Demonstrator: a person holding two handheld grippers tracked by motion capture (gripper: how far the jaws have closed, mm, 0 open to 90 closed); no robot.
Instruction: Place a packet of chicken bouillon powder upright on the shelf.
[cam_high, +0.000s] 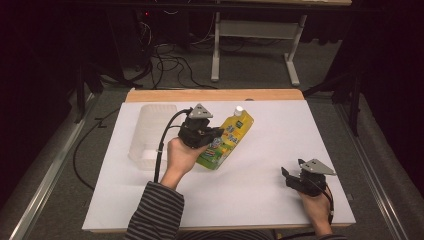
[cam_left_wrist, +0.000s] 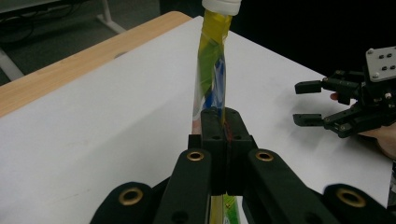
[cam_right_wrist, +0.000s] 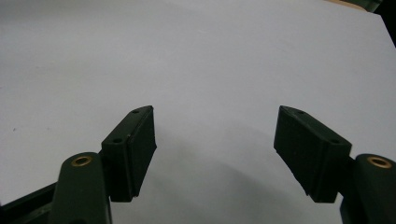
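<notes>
Left gripper (cam_left_wrist: 219, 126) was clamped on the flat refill pouch (cam_high: 226, 140) just right of the clear bin (cam_high: 150, 135); lift slowly, cap up. Right gripper (cam_right_wrist: 215, 149) was wide open, empty.

The left gripper (cam_high: 212, 136) is black, boxy, topped by a grey three-cornered plate (cam_high: 200, 111) with small holes. A black cable (cam_high: 165, 142) trails from it toward the near edge. Its linkage arms carry brass-ringed pivots (cam_left_wrist: 195, 156) and small screw holes. The right gripper (cam_high: 289, 175) matches: black body, grey plate, thick dark pads (cam_right_wrist: 135, 149). The left sleeve (cam_high: 155, 212) is striped grey and dark.
</notes>
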